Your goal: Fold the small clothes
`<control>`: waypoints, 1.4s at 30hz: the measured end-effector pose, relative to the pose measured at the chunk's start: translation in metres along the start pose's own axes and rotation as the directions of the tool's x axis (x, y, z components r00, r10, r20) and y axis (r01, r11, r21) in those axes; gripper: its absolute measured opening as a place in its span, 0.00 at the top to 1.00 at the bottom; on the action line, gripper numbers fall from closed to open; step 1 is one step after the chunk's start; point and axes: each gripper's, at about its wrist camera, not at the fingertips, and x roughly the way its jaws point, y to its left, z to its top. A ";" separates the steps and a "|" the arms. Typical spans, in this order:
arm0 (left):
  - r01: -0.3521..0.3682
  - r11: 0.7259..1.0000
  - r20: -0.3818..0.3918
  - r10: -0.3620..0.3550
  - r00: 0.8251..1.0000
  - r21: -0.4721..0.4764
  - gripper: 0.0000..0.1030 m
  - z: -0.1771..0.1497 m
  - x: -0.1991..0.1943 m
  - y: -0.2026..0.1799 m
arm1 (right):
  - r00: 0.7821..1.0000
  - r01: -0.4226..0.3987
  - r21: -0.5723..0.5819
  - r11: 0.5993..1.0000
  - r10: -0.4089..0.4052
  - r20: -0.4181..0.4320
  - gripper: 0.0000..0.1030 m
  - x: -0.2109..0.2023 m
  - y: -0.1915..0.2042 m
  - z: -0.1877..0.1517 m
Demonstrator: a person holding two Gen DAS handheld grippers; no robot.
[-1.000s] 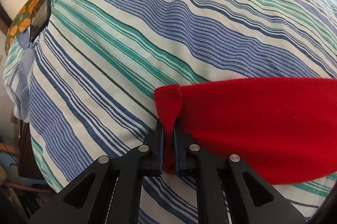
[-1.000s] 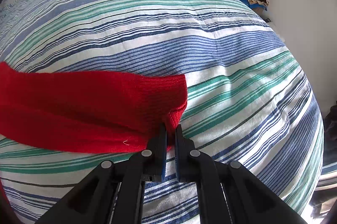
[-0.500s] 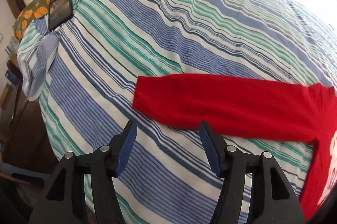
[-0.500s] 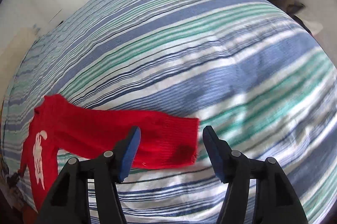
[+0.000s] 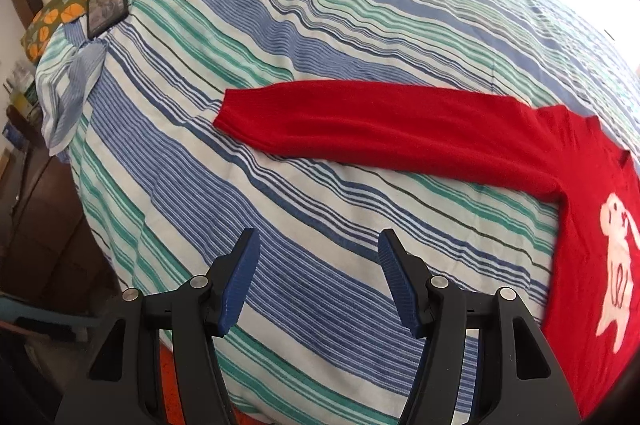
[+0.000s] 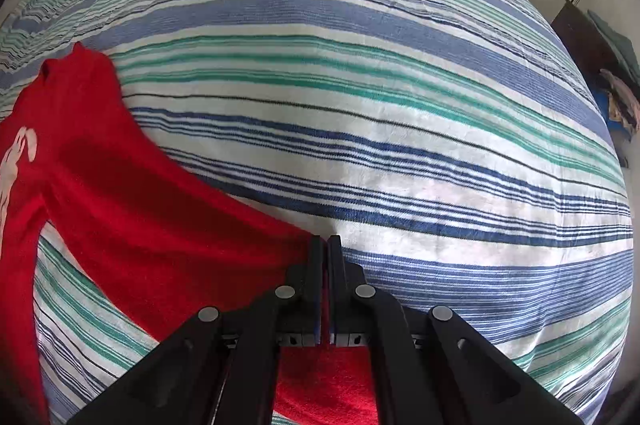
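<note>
A small red sweater [image 5: 400, 129] with a white animal print lies on a striped bed cover. In the left wrist view one sleeve stretches flat to the left, and the body is at the right edge. My left gripper [image 5: 320, 265] is open and empty, hovering nearer the bed's edge than that sleeve. In the right wrist view the sweater [image 6: 120, 193] lies at the left, and its other sleeve runs down to my right gripper [image 6: 325, 245], which is shut on the sleeve's end. Red cloth hangs below the jaws.
The blue, green and white striped cover [image 5: 320, 5] spans the whole bed [image 6: 400, 85]. A dark phone [image 5: 106, 5] lies on an orange-flowered pillow at the far left. Dark furniture with piled clothes [image 6: 616, 81] stands at the right.
Both grippers let go of the sleeve ends and pulled back. The left stays open and is farther away. The right has shut again on its sleeve end.
</note>
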 end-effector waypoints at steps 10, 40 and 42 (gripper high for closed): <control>0.069 0.996 -0.014 -0.069 0.998 0.053 0.38 -0.030 -0.010 -0.026 | 0.968 -0.242 0.443 0.863 0.246 0.050 0.73 -0.038 -0.058 -0.076; 0.363 0.788 -0.272 -0.257 0.928 0.496 0.32 -0.190 -0.080 -0.168 | 0.898 -0.437 0.124 0.891 0.441 -0.002 0.87 -0.093 0.257 -0.196; 0.361 0.790 -0.269 -0.256 0.928 0.496 0.32 -0.191 -0.080 -0.168 | 0.891 -0.449 0.143 0.882 0.453 0.002 0.87 -0.091 0.254 -0.196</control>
